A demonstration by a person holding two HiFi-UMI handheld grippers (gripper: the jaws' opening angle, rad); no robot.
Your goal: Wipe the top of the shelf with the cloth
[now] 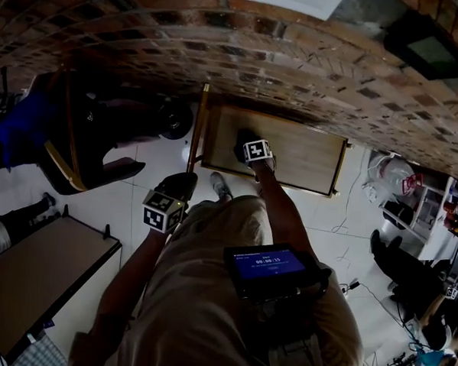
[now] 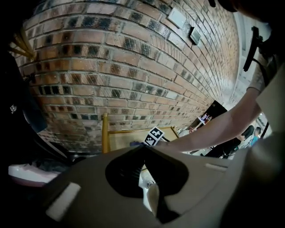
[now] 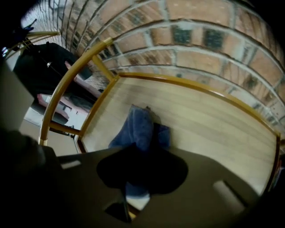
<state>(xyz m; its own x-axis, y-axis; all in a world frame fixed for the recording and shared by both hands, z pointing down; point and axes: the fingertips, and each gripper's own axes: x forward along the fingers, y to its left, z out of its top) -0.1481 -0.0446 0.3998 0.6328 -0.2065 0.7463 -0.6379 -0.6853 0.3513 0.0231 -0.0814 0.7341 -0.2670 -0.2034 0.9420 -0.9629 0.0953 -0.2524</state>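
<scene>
1. The right gripper (image 1: 257, 151) is at the upper middle of the head view. Its jaws are clamped on the blue cloth (image 3: 138, 127), which lies bunched on the shelf top (image 3: 213, 129), toward the left of the right gripper view.
2. The left gripper (image 1: 165, 210) hangs beside the shelf, at the lower left of it. Its jaws are together, with nothing between them.
3. I think the jaws hold only one fold of the cloth. With hard pressing it may slip out, or drag as a lump and wipe only a narrow strip.
4. A raised rail (image 3: 73, 75) runs around the edge. A wide sweep could knock the gripper against it, and the corners may be missed.
5. The cloth looks soft, thick and crumpled. The shelf top is flat, smooth pale wood with long grain, and the rail is rounded and yellowish. The brick wall (image 3: 200, 40) behind is rough.
</scene>
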